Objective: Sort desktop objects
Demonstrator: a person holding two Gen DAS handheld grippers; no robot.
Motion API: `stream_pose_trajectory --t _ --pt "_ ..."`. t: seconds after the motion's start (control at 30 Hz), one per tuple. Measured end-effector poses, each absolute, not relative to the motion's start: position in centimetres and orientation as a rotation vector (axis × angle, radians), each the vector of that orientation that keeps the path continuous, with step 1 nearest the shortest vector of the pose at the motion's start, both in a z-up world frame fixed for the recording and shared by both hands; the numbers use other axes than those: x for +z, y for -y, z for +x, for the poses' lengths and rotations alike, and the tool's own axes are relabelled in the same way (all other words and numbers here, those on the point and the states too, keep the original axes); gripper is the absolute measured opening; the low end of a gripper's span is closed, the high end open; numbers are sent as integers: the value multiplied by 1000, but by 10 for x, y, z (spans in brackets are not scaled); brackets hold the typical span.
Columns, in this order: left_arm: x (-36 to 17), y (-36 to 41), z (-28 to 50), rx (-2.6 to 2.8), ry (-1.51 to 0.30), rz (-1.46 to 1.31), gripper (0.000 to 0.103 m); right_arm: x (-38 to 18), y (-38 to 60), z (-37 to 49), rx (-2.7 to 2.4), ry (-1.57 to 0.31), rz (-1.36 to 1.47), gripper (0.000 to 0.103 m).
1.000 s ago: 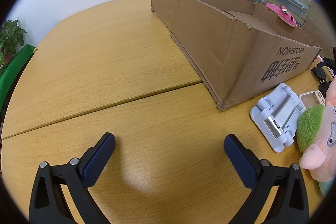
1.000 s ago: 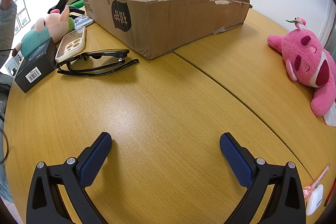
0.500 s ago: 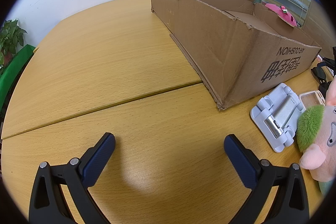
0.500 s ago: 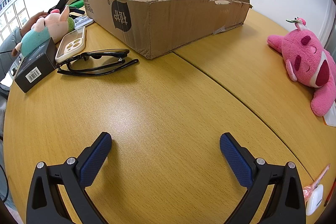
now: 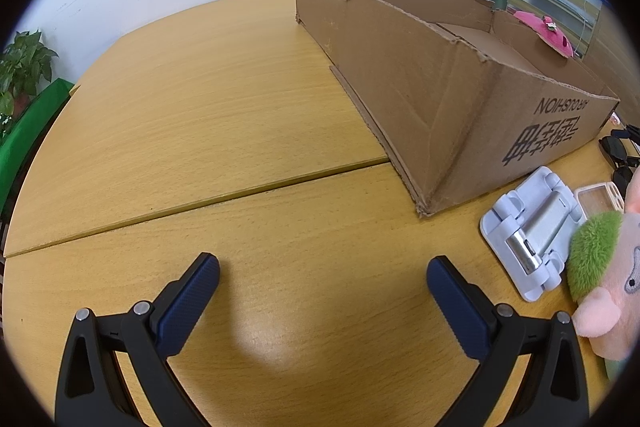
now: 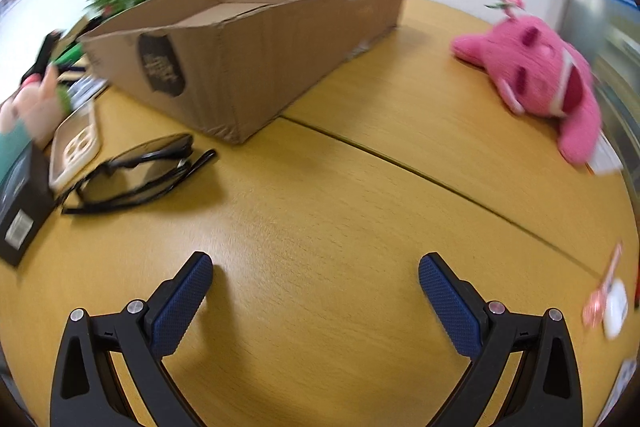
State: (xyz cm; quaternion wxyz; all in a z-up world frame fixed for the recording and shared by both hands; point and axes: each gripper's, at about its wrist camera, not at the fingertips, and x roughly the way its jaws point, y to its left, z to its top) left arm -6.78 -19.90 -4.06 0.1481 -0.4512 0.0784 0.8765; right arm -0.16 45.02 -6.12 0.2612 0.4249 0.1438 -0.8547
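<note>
Wooden desk blurred as the right gripper, jaws apart and empty, swung toward the pink plush near its far right edge; the left gripper stayed put, spread wide, likewise empty.

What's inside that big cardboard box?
The cardboard box looks empty: only its bare brown floor flaps show. The near walls hide the floor's front part, so something small and flat there could not be seen.

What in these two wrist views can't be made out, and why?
- Brown cardboard box floor: mostly hidden by its near wall in both views.
- Pink plush bear: left view shows only its top over the far box wall.
- Pig plush with green ruff: cut off by the left view's edge.
- Label on black carton: motion-blurred in right view.
</note>
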Motion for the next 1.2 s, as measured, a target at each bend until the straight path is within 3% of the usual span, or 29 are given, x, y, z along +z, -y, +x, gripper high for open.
stream_pose_trajectory --t 0.2,0.4,0.57,0.87,1.2 --pt "-28 209 -37 2674 -192 -1272 102 -60 -452 14 -2478 -283 1253 103" --pt "59 201 56 2911 -143 -844 102 -53 -467 34 -2584 -246 1400 103" --pt "110 180 128 3064 -64 -526 103 -11 -470 96 -2764 -173 1217 103" --pt "103 124 135 2781 277 -775 102 59 -387 181 -2629 -48 952 103" --pt "13 79 84 2432 499 -1254 102 28 -247 211 -2127 29 1023 103"
